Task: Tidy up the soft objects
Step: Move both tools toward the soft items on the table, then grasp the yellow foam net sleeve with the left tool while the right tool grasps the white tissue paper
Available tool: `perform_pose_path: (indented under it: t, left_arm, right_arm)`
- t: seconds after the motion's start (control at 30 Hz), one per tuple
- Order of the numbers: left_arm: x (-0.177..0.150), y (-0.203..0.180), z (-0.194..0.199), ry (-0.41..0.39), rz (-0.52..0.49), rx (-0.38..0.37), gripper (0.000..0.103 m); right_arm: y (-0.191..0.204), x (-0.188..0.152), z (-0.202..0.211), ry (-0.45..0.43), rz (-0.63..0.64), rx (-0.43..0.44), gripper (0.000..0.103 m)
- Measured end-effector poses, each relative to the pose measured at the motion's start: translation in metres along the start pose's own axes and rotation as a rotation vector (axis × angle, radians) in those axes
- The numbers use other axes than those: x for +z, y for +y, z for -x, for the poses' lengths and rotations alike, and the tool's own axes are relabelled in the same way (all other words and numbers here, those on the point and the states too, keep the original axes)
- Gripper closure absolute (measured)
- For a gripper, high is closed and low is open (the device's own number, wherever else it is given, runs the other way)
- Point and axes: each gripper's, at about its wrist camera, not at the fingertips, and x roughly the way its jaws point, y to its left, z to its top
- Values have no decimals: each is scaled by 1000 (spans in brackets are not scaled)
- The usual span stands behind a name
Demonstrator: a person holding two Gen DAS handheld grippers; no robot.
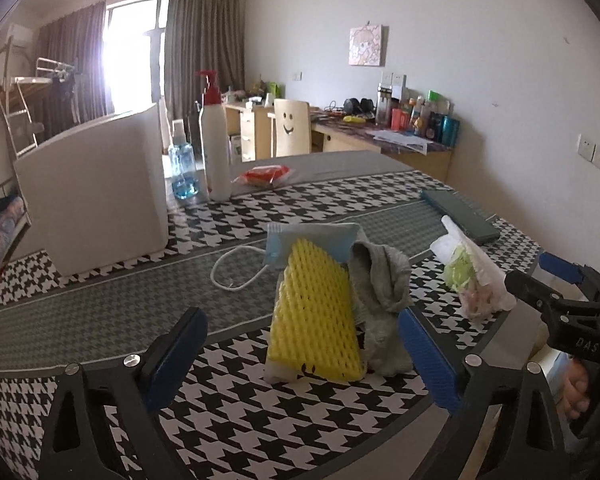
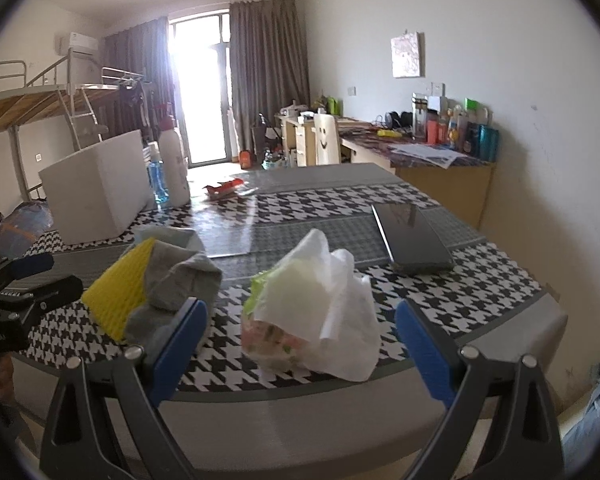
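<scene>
Left wrist view: the left hand-held gripper (image 1: 302, 358) is wide, holding nothing, around a bumpy yellow foam net (image 1: 314, 312) beside a soft grey sock (image 1: 382, 292) on the checked counter (image 1: 236, 412). The right hand-held gripper (image 2: 300, 344), wide too, frames a crinkly white bag (image 2: 320, 320).

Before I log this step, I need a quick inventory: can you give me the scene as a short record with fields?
surface: table with a black-and-white patterned cover
soft pile: yellow foam net leaning on a grey cloth, face mask behind them
bag: white plastic bag, apart from the pile, to its right
box: white foam box at the far left
bottles: white pump bottle, blue bottle beside it
left gripper: open, facing the pile
right gripper: open, facing the bag
</scene>
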Motion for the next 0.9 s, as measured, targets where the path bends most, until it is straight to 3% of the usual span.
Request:
perform_pose_path:
  t: [0.33, 0.5, 0.57, 0.8, 0.9]
  left_arm:
    - [-3, -2, -15, 35, -3, -6, 8]
    - [-3, -4, -23, 53, -2, -12, 8]
    - [-4, -3, -26, 58, 0, -13, 8]
    - [-5, -5, -35, 79, -1, -13, 8]
    - [-5, -7, -39, 89, -7, -25, 8]
  right_arm:
    - [-13, -1, -17, 36, -27, -27, 6]
    - [-24, -2, -30, 75, -54, -36, 13]
    - [-27, -4, -36, 97, -58, -37, 21]
    - [-39, -6, -44, 134, -89, -54, 33]
    - [-42, -8, -47, 156, -90, -63, 42]
